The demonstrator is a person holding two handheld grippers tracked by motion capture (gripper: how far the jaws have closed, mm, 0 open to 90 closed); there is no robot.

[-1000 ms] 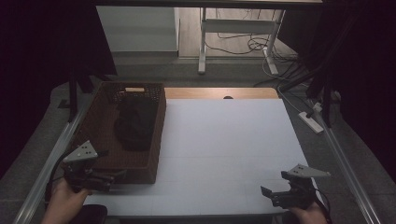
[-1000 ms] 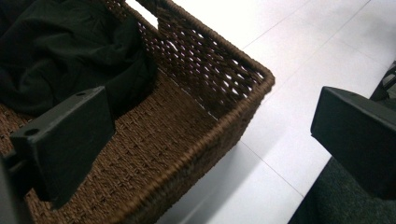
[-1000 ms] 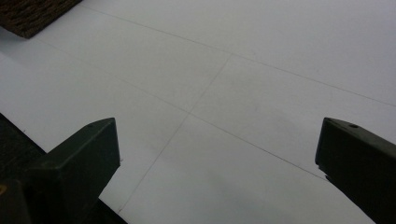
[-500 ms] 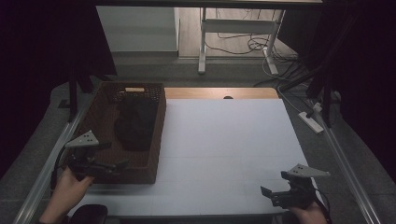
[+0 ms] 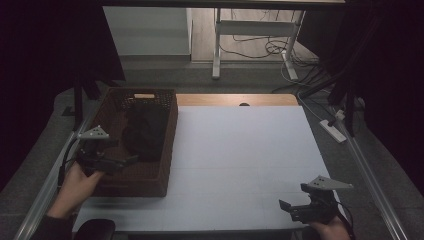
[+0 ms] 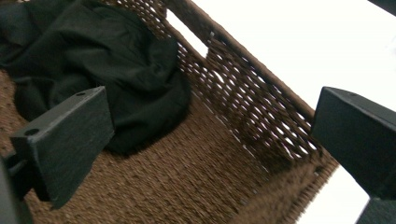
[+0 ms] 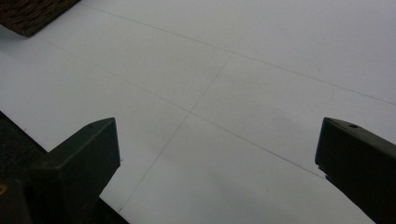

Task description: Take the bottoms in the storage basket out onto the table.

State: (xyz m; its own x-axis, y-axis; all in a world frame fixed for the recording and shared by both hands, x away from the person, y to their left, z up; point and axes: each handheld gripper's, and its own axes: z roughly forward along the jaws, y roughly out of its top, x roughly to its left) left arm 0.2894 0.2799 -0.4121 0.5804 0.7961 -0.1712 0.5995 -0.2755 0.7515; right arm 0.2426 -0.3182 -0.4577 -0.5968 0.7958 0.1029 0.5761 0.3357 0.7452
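I have my left gripper (image 5: 131, 160) over the wicker basket (image 5: 169, 145), jaws wide apart, near the black cloth (image 6: 116, 70) (crumpled inside). My right gripper (image 5: 284, 205), jaws apart, hangs over the white table (image 5: 240, 150).

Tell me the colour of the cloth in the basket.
Black cloth, clearest in the left gripper view.

We see a white tabletop (image 5: 240, 150) with faint seam lines; a brown woven basket (image 5: 167, 145) sits at its left edge.
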